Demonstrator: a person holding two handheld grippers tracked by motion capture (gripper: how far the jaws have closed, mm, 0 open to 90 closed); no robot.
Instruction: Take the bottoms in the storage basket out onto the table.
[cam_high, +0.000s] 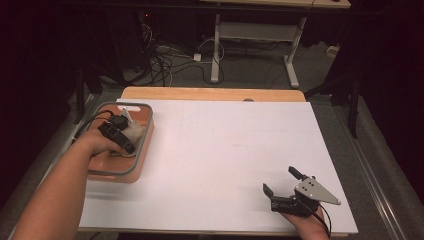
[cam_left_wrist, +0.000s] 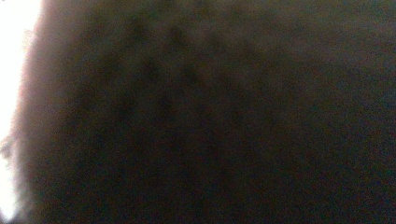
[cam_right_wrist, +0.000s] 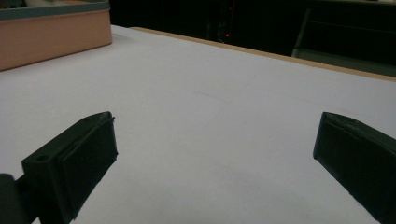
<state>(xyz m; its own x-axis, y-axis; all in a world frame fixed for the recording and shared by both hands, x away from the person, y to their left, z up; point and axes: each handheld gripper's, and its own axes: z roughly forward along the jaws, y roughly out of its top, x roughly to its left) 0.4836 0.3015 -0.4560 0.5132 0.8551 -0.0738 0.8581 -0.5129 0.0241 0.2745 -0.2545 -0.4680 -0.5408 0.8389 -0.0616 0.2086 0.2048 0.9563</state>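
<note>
A: High view, item one: left gripper (cam_high: 121, 131), down inside the orange basin (cam_high: 145, 145) at the table's left edge, against a pale crumpled cloth (cam_high: 133, 131) that lies in the basin. How the jaws stand?

B: Cannot tell; the hand covers them, and the left gripper view is a dark blur pressed close to something. Whether the cloth is between them is hidden.

A: Item two: right gripper (cam_high: 281, 181).

B: Near the front right corner, jaws wide apart, nothing between them. In the right gripper view they frame bare white sheet (cam_right_wrist: 210, 140).

A: Surroundings?

B: Basin has a grey rim and sits partly over the white sheet's (cam_high: 225, 150) left border. Wooden table edge (cam_high: 210, 93) shows along the far side. From the basin to the right gripper the sheet lies open.
</note>
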